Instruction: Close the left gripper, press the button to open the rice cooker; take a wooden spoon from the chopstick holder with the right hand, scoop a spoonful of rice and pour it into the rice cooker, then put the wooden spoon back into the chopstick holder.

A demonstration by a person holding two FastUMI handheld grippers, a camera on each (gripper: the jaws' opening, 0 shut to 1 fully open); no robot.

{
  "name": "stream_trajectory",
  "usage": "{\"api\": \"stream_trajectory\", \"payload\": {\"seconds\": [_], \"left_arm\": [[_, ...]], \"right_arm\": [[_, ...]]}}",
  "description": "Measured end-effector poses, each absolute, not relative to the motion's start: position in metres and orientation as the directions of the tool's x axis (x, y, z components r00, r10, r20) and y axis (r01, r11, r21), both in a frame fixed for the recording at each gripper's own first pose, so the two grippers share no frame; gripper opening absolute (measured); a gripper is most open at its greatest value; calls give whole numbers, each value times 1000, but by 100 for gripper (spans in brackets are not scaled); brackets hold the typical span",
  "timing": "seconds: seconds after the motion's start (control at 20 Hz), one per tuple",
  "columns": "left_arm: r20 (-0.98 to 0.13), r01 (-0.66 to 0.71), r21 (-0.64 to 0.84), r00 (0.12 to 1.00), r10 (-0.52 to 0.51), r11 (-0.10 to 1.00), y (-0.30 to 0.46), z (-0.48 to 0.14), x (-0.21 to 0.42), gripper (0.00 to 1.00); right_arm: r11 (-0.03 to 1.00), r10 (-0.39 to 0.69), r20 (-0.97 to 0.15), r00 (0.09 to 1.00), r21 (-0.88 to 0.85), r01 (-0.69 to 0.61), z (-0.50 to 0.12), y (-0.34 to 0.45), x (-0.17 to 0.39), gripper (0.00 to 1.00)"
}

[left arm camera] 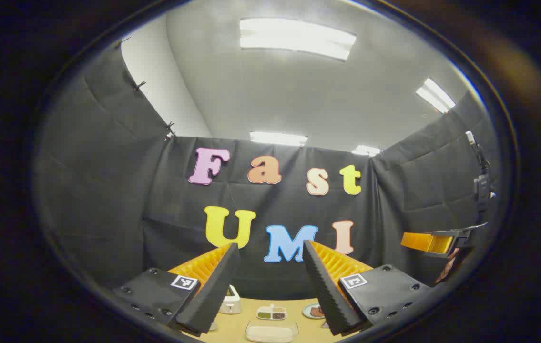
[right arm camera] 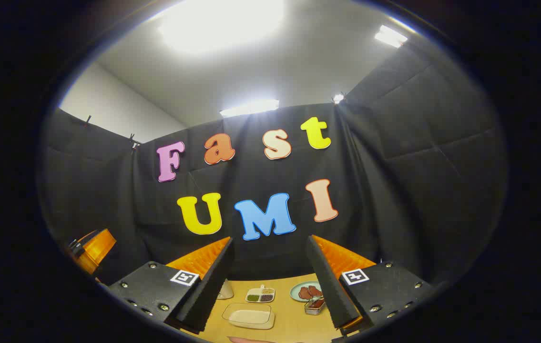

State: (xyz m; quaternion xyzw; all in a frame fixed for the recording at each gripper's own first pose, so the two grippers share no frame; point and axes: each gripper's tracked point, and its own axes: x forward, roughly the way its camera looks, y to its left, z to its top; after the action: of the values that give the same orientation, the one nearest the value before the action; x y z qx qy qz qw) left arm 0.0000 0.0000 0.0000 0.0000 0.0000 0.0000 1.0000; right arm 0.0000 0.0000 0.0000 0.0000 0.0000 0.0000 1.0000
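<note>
Bench: a pale wooden surface seen low in both views, beyond the fingers, with the black cloth wall rising at its far edge.

Left claw: raised above the near edge of the bench and tilted upward; its jaws stand wide apart, released, with nothing between them. In the right gripper view it shows at the left margin.

Right claw: likewise raised over the near edge, jaws spread and empty. In the left gripper view it shows at the right margin, with part of the hand that holds it just below.

Rice tray: a clear shallow rectangular container holding pale rice, near the near edge of the bench, between the right claw's fingers; also in the left gripper view.

Rice cooker: a white body toward the far left of the bench, largely hidden by the left finger; whether its lid is up cannot be told.

Plate: round, carrying brown pieces, toward the far right.

Divided dish: small, with green and dark fillings, just behind the rice tray.

Small tin: just in front of the plate.
</note>
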Motion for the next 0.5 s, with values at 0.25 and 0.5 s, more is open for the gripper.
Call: {"api": "stream_trajectory", "payload": {"seconds": [0.25, 0.5], "left_arm": [[-25, -7, -19, 1000, 6, 1000, 5, -7, 1, 91], [-43, -10, -17, 999, 10, 1000, 10, -16, 2, 91]], "right_arm": [[999, 7, 10, 1000, -50, -6, -3, 3, -2, 93], [995, 11, 1, 1000, -97, -10, -8, 7, -2, 93]]}}
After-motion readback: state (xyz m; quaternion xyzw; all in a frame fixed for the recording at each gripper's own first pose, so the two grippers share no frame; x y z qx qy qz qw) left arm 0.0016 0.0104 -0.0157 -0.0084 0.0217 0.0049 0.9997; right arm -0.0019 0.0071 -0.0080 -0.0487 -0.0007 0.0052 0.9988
